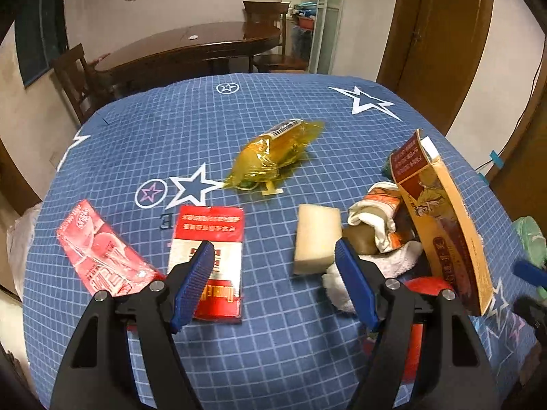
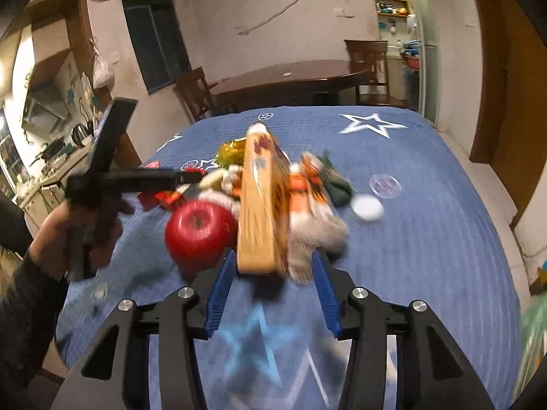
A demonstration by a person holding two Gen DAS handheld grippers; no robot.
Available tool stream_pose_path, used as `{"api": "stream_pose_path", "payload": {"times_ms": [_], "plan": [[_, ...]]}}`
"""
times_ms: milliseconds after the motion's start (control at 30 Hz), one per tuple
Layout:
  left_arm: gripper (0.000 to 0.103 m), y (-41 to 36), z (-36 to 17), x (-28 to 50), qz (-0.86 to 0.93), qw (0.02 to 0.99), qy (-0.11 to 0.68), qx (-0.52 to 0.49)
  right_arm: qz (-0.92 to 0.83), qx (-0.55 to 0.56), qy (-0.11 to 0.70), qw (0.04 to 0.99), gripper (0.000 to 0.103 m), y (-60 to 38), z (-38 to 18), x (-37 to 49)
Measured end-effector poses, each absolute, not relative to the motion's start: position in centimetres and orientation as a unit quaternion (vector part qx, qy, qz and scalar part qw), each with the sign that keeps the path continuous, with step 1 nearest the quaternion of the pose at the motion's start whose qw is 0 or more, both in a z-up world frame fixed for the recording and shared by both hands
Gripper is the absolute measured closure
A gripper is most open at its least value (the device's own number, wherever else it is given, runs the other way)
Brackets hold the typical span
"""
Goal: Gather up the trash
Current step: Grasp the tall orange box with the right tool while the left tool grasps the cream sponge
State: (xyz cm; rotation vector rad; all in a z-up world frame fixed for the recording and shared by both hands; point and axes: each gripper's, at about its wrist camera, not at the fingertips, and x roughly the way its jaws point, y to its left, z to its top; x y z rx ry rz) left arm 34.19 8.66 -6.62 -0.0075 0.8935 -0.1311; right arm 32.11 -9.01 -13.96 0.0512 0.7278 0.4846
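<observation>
Left wrist: left gripper (image 1: 273,256) hangs open over the cloth (image 1: 273,341), sponge (image 1: 316,239) between its fingers; right gripper (image 2: 273,266) open around the box (image 2: 261,205).

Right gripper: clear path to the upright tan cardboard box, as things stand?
Probably yes. The right gripper is open, and the tan cardboard box stands on edge just ahead between its fingers. The red apple crowds the left side.

cloth (image 1: 273,341): blue grid (white stars) | apple (image 2: 196,230): red | wrapper (image 1: 273,152): prob. yellow
</observation>
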Motion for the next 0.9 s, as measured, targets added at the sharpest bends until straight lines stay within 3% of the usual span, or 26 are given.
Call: {"api": "stream_pose_path", "payload": {"times_ms": [300,733,800,867,900], "plan": [[0.033,7.7,-8.1,35.2,-0.081,0.889,0.451,0.017,0.217,-0.005,0.392,0.894,0.055,-4.1,-14.4,39.0],[0.034,6.1,-7.9,36.6,-0.112,0.884,0.452,0.025,0.206,-0.032,0.392,0.896,0.061,-3.3,-15.2,39.5],[0.040,6.4,-8.0,36.7,-0.112,0.885,0.451,0.023,0.207,-0.034,0.388,0.897,0.062,-3.4,-15.1,39.2],[0.058,6.8,-8.4,36.9,-0.112,0.882,0.457,0.020,0.208,-0.033,0.381,0.900,0.066,-3.6,-14.8,38.8],[0.060,6.9,-8.6,36.8,-0.113,0.881,0.459,0.020,0.209,-0.030,0.377,0.902,0.069,-3.7,-14.7,38.5]]}}
